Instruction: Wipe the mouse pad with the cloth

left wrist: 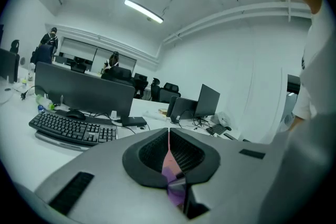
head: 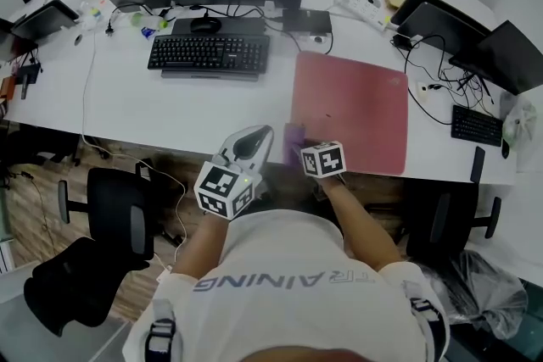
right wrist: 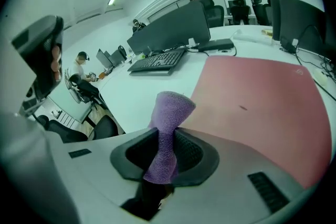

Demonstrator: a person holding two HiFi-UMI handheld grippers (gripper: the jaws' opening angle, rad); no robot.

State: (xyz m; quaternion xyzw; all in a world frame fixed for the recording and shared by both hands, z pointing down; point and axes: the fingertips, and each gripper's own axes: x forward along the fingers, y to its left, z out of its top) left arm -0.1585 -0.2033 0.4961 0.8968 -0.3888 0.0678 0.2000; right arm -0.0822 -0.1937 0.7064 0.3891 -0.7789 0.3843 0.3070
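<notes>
Purple fuzzy cloth point(right wrist: 170, 105) pinched tight in the right gripper point(right wrist: 167, 139), right at the near left edge of the flat red rectangular mouse pad point(right wrist: 262, 97) stretching ahead on the white bench point(head: 127, 110); left gripper point(left wrist: 169, 139) just to its left, jaws pressed together

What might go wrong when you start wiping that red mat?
The right gripper pinches the purple cloth at a narrow bunch, so it may slip out under rubbing. The mouse pad lies right at the desk edge nearest the person, so a hard pull could perhaps drag it off.
</notes>
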